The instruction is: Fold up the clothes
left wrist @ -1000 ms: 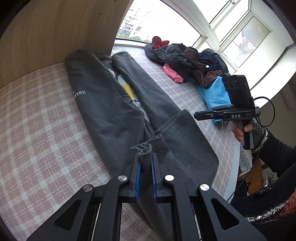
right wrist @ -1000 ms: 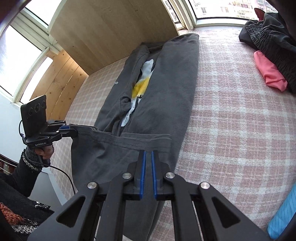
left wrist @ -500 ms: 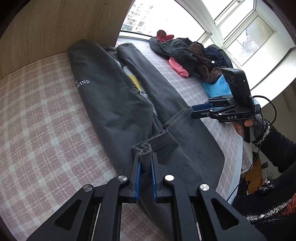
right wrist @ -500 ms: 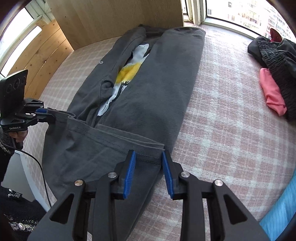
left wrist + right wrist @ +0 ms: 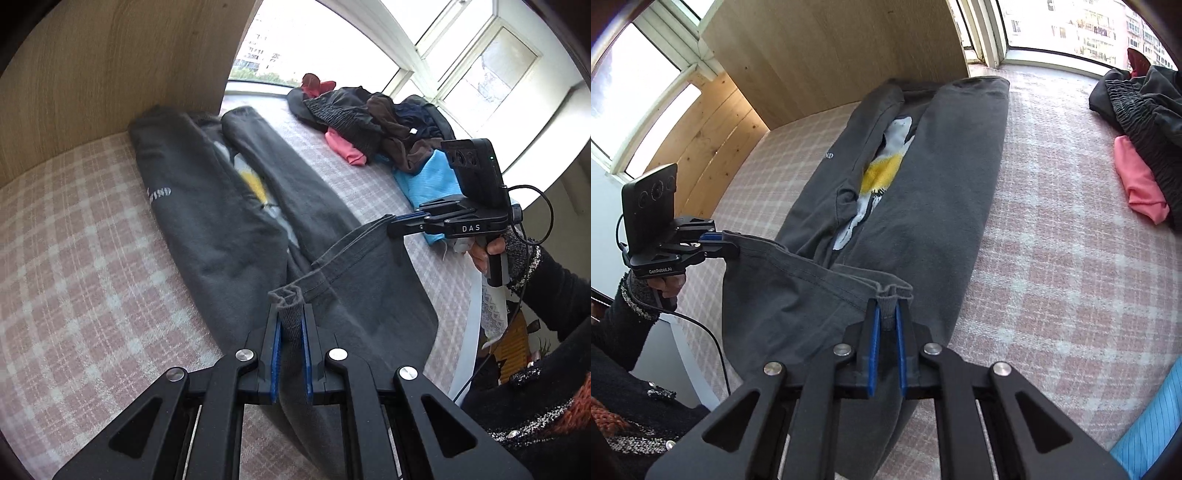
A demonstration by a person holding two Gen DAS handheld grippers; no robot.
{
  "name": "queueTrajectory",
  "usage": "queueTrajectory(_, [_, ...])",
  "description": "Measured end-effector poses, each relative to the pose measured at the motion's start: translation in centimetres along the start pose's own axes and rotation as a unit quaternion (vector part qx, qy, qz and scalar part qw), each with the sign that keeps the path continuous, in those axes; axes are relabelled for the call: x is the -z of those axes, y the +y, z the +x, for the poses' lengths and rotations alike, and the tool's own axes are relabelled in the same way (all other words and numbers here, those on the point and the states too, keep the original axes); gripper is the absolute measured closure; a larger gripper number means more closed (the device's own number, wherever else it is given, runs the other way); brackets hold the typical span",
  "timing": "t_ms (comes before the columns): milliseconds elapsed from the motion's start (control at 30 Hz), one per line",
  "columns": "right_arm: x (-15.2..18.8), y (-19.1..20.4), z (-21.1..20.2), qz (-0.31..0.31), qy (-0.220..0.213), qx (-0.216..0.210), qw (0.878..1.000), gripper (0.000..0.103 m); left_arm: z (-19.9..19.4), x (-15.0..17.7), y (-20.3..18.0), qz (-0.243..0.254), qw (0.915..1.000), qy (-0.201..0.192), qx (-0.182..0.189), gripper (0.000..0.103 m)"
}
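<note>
A dark grey shirt (image 5: 207, 229) lies lengthwise on the checked bed cover (image 5: 74, 258), both sides folded inward with a yellow and white print (image 5: 882, 173) showing in the gap. My left gripper (image 5: 290, 317) is shut on one corner of the near hem, which bunches up between the blue pads. My right gripper (image 5: 886, 314) is shut on the other hem corner. In each wrist view the opposite gripper shows holding its corner: the right gripper (image 5: 390, 221), the left gripper (image 5: 733, 246). The hem (image 5: 812, 266) hangs raised between them above the shirt (image 5: 942, 177).
A pile of dark clothes (image 5: 369, 114) with a pink garment (image 5: 345, 147) and a blue one (image 5: 428, 181) sits at the far right near the window. A wooden panel (image 5: 110, 74) bounds the bed's far left. The bed edge (image 5: 472, 332) runs by the person's sleeve (image 5: 554, 295).
The right gripper stood open around the hem corner half a second ago and has now shut on it. The hem has risen between both grippers. The left gripper kept its hold.
</note>
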State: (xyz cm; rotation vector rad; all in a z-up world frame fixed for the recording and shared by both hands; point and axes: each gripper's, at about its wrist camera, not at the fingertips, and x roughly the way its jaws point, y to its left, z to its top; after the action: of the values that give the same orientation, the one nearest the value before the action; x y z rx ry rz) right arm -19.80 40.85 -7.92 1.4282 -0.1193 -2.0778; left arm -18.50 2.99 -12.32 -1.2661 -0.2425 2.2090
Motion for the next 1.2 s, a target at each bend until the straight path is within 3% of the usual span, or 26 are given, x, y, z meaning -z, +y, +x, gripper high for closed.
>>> queueTrajectory(100, [0.0,-0.7,0.6,0.008,0.005,0.01,1.0,0.095,0.8,-0.6,0.5,0.01,0.9999,0.003,-0.004,0.094])
queueTrajectory(200, [0.0,-1.4,1.2,0.015,0.01,0.019,1.0,0.094,4.1,-0.3,3.0,-0.007,0.9981,0.055,-0.027,0.094])
queueTrajectory(300, [0.0,-2.0,1.9,0.023,0.014,0.029,0.999,0.094,5.5,0.2,3.6,0.007,0.9961,0.076,-0.043,0.094])
queueTrajectory(467, [0.0,-3.2,2.9,0.036,0.022,0.045,0.998,0.094,4.2,0.0,3.8,0.001,0.9983,0.044,-0.039,0.094])
queueTrajectory(567, [0.2,-2.9,3.6,0.024,0.038,0.068,0.997,0.094,5.4,0.3,4.5,-0.014,0.9973,0.062,-0.036,0.092])
queueTrajectory(733, [-0.5,-2.0,0.8,0.028,-0.006,0.097,0.995,0.081,3.7,0.1,4.3,-0.013,0.9973,0.054,-0.048,0.083])
queueTrajectory(833, [-0.1,-0.6,-1.8,0.017,-0.042,0.104,0.994,0.081,1.0,0.4,4.7,-0.027,0.9962,0.035,-0.075,0.083])
queueTrajectory(867, [0.3,0.3,-2.0,0.008,-0.043,0.088,0.995,0.081,0.0,0.6,4.8,-0.032,0.9955,0.029,-0.084,0.083])
queueTrajectory(1000, [2.7,5.4,-0.4,-0.038,-0.014,0.007,0.999,0.081,-2.4,2.6,1.9,-0.036,0.998,0.021,-0.047,0.083])
queueTrajectory(1200, [5.4,12.2,5.3,-0.125,0.045,-0.014,0.991,0.081,0.5,6.2,-4.6,-0.016,0.9982,0.052,0.027,0.083])
